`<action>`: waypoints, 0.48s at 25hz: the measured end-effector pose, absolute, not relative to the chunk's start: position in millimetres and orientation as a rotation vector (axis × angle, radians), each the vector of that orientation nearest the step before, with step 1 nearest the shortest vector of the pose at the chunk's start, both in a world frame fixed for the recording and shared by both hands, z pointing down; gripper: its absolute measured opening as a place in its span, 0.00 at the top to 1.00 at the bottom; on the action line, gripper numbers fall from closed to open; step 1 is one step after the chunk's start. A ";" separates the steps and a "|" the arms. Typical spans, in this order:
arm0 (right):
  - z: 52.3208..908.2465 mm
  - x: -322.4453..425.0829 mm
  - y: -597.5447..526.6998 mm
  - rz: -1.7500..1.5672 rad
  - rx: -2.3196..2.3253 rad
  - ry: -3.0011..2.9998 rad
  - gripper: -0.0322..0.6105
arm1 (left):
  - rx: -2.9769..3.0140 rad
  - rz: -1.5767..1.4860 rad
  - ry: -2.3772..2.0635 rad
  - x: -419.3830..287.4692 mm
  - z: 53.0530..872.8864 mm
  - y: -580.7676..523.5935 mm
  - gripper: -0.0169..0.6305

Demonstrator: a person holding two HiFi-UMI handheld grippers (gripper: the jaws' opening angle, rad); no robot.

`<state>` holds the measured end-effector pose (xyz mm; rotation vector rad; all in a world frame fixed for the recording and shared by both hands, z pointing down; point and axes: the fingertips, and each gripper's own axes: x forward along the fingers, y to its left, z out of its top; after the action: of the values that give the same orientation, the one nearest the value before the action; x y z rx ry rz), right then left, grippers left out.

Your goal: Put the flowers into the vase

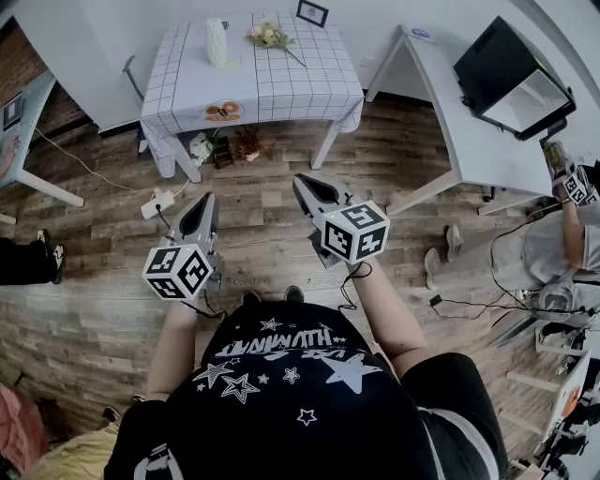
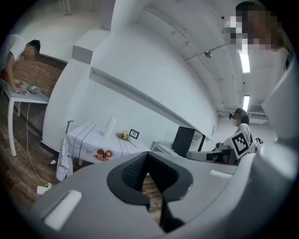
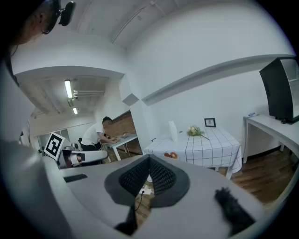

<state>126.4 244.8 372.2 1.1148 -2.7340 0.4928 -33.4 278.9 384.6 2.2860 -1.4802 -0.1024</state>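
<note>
A bunch of pale flowers (image 1: 270,36) lies on a checked-cloth table (image 1: 281,80) far ahead; a white ribbed vase (image 1: 217,42) stands to its left. The same flowers (image 2: 124,136) and vase (image 2: 110,127) show small in the left gripper view, and again as flowers (image 3: 195,131) and vase (image 3: 173,130) in the right gripper view. My left gripper (image 1: 205,206) and right gripper (image 1: 306,186) hover side by side over the wooden floor, well short of the table. Both are shut and hold nothing.
A plate of fruit (image 1: 223,111) sits at the table's front edge, a picture frame (image 1: 311,12) at its back. Potted plants (image 1: 225,147) and a power strip (image 1: 157,202) lie on the floor under and beside it. A white desk (image 1: 469,112) stands to the right. Other people work nearby.
</note>
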 end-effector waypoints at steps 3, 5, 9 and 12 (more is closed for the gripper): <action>367.3 117.7 243.9 0.490 1.096 -2.758 0.93 | 2.295 -0.125 -1.483 -35.6 378.1 276.7 0.96; 367.4 112.4 243.9 0.488 1.080 -2.764 0.93 | 2.301 -0.128 -1.489 -37.8 375.6 275.3 0.96; 367.5 111.3 244.1 0.513 1.075 -2.776 0.93 | 2.305 -0.119 -1.500 -39.8 375.2 275.7 0.96; 365.5 111.7 242.1 0.514 1.080 -2.782 0.93 | 2.301 -0.123 -1.509 -43.0 374.5 275.2 0.96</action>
<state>111.7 242.1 365.5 1.0798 -2.7816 0.5141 -43.0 275.2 374.5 2.3009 -1.5086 -0.1231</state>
